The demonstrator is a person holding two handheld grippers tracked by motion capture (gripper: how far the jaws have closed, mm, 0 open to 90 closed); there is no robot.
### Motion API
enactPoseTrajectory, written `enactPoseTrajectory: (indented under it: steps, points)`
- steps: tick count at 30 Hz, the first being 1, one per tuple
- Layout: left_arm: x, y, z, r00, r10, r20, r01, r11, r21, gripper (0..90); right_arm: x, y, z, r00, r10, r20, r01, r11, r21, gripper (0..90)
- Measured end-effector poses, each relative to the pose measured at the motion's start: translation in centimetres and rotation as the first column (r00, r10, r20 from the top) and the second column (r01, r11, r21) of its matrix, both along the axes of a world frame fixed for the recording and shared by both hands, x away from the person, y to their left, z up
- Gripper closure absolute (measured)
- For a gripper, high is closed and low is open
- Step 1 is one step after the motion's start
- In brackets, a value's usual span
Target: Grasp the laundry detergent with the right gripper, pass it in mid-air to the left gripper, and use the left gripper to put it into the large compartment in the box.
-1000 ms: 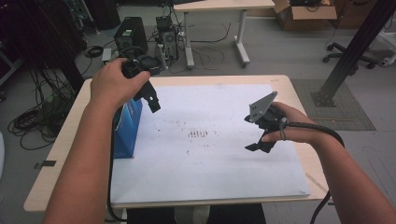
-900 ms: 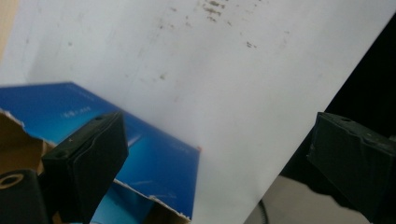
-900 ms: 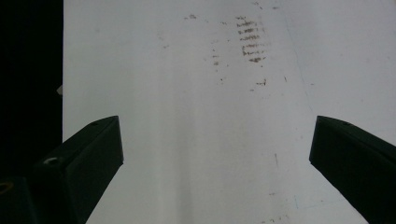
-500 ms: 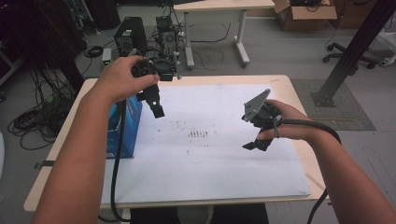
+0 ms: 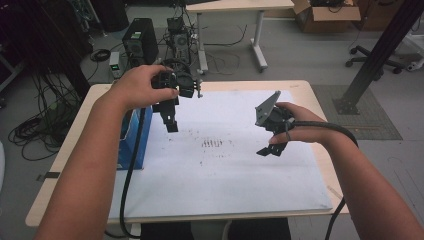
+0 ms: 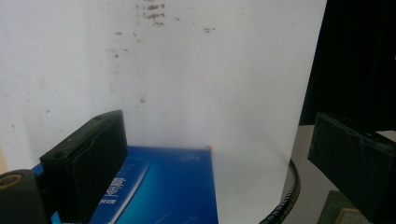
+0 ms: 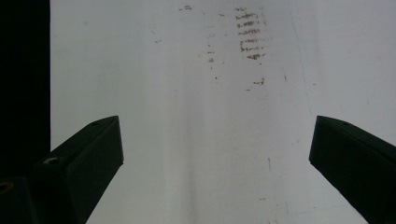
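A blue box stands at the left edge of the white sheet on the table. My left gripper hangs above the sheet just right of the box, jaws pointing down. In the left gripper view, the left gripper is open with nothing between its jaws, and the blue box lies below them. My right gripper hovers over the right half of the sheet. In the right gripper view, the right gripper is open and empty above the bare sheet.
Dark smudge marks sit mid-sheet between the two grippers, and the smudge marks lie ahead of the right jaws. Beyond the table's far edge stand computer gear and a desk. A black cable trails from the left gripper.
My left gripper has moved right, away from above the blue box and out over the sheet. The right gripper has shifted slightly left. The box has not moved.
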State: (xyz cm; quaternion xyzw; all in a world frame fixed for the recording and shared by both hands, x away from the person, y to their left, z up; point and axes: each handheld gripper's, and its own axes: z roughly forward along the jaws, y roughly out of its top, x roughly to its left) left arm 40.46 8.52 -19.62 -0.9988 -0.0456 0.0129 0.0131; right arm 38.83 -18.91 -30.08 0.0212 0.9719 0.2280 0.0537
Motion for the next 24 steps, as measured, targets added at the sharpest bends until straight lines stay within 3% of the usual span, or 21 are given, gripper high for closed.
enactPoseTrajectory:
  steps: [24]
  points:
    - [-0.18, 0.23, -0.76, 0.9998, 0.011, -0.016, -0.011, 0.9999, 0.000, 5.1, 0.09, 0.66, -0.22, 1.0000, 0.003, -0.004, -0.003, 1.000, -0.012, 3.0]
